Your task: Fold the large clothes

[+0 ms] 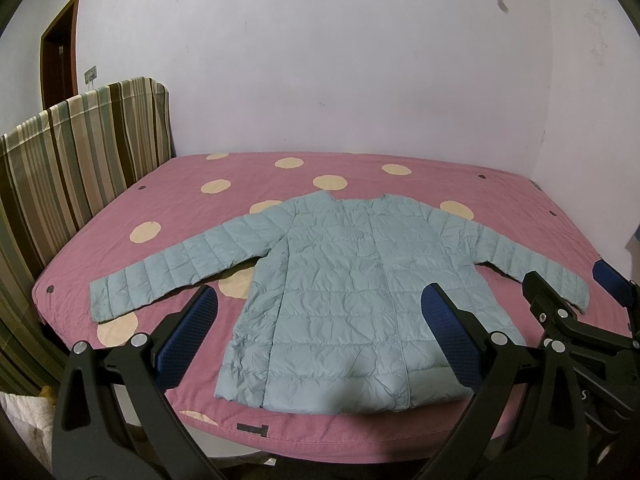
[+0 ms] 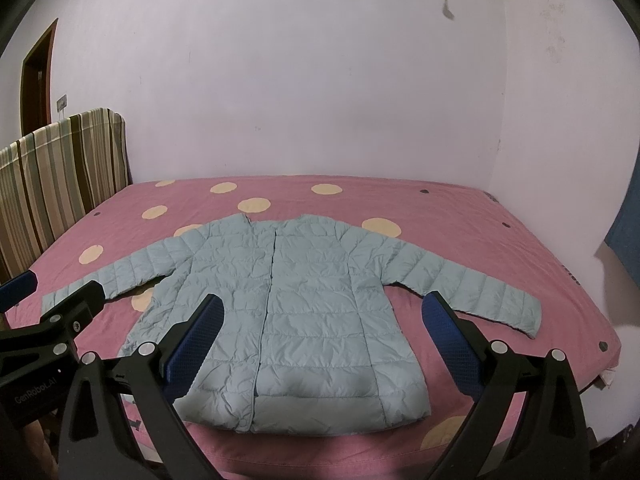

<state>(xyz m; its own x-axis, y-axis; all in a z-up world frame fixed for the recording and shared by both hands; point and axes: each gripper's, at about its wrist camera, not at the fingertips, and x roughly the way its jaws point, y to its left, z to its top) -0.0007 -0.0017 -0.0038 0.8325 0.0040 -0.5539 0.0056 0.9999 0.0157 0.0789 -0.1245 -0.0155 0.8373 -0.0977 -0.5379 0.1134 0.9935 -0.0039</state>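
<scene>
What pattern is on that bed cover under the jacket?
Pink with large cream dots, on the bed cover; clearest in the right wrist view.

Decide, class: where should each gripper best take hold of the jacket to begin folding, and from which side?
Probably the cuffs. The jacket lies flat, sleeves spread, so the open left gripper comes from the left, the open right gripper from the right.

The left hand-held gripper body seemingly reads "GenRobot.AI".

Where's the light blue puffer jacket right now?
The light blue puffer jacket lies flat, sleeves spread, on the pink polka-dot bed cover, near its front edge, ahead of both open grippers.
</scene>
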